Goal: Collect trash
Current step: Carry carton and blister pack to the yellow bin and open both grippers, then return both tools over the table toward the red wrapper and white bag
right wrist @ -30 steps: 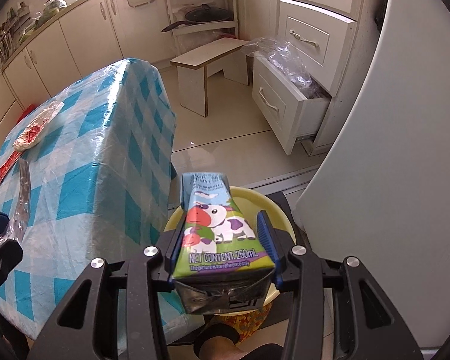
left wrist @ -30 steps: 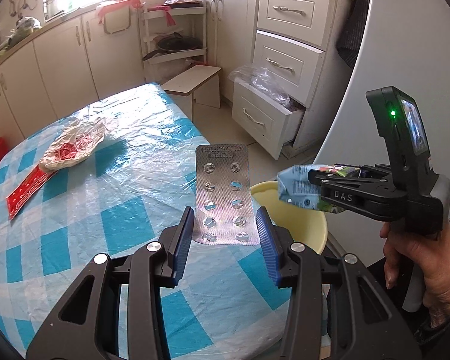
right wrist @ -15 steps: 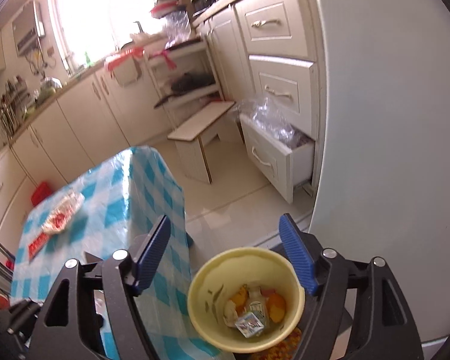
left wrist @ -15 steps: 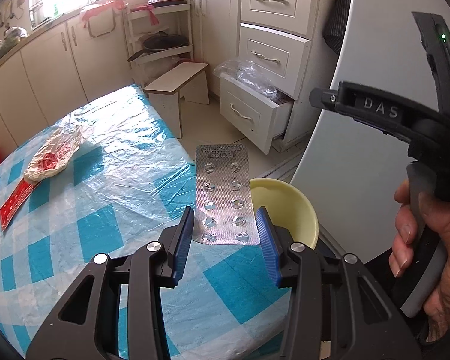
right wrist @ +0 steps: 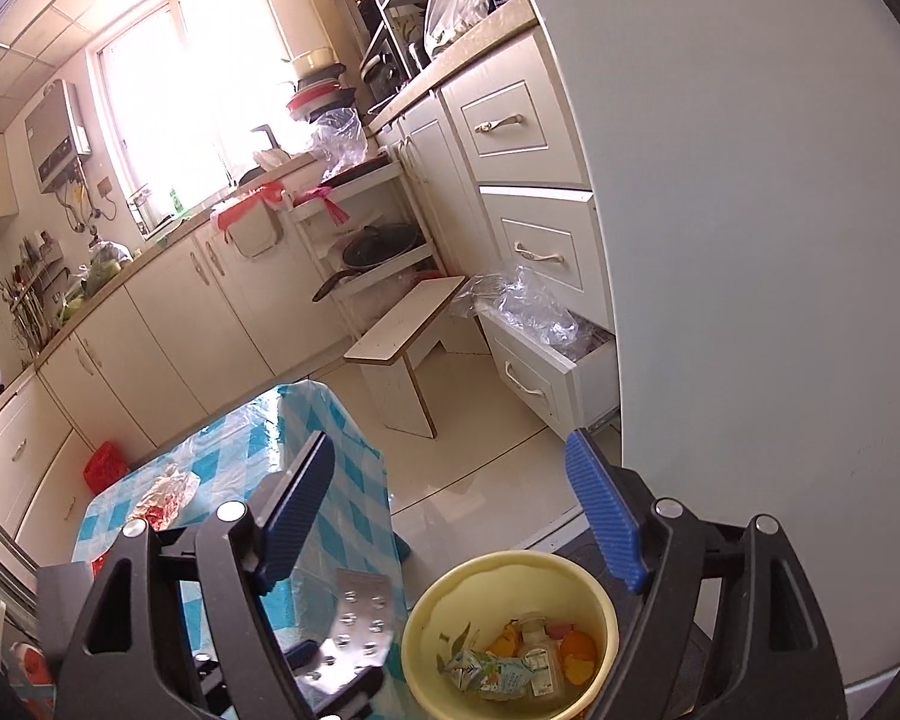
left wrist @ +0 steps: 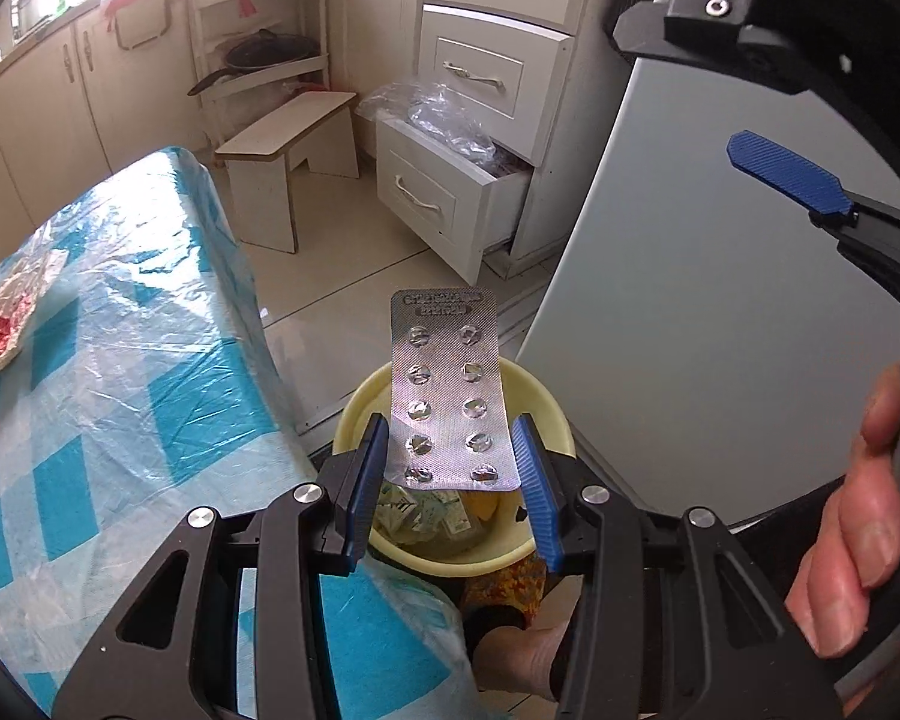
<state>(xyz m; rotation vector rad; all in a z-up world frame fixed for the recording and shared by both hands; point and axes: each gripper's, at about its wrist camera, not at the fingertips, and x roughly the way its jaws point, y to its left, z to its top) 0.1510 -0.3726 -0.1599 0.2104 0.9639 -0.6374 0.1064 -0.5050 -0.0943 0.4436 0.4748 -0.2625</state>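
A blister pack (left wrist: 447, 396) stands over the bin (left wrist: 555, 414), which sits just beside the table (left wrist: 120, 390), right of it.

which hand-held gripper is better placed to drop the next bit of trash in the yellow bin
Left. The left hand-held gripper already clamps the blister pack right over the yellow bin. The right hand-held gripper is empty, its jaws opening.

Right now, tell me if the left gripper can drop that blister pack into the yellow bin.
Probably yes: the left gripper holds the blister pack just above the yellow bin, whose mouth is open.
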